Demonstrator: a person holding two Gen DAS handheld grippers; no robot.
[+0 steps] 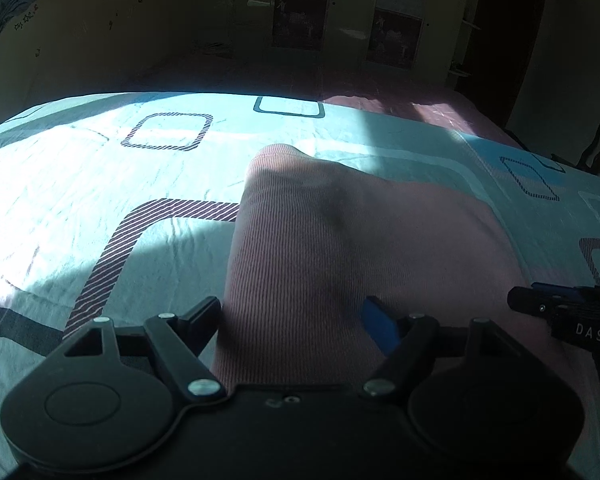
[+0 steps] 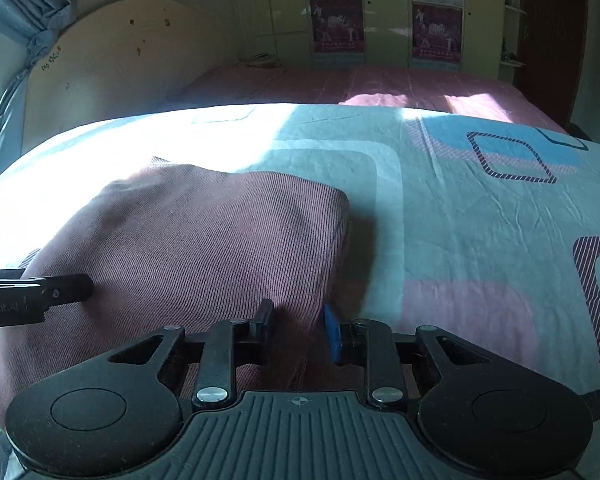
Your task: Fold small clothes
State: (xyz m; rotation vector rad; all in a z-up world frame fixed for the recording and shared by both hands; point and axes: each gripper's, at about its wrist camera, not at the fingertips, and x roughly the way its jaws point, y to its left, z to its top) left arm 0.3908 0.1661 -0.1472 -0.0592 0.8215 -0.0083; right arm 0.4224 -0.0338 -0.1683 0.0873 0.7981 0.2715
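A pink ribbed garment point(image 1: 340, 240) lies folded on the bed; it also shows in the right wrist view point(image 2: 204, 232). My left gripper point(image 1: 294, 314) is open, its jaws wide apart over the garment's near left edge, the cloth between them. My right gripper point(image 2: 298, 326) is partly open over the garment's near right corner, with cloth between the fingers; no clamp on it shows. The right gripper also shows at the right edge of the left wrist view point(image 1: 560, 308), and the left gripper at the left edge of the right wrist view point(image 2: 40, 292).
The bed is covered by a light blue sheet point(image 1: 100, 176) with striped square patterns, part sunlit, part in shadow. A pink cover point(image 2: 360, 84) lies farther back. A headboard point(image 2: 120, 60) and wardrobe with posters point(image 2: 380, 20) stand behind.
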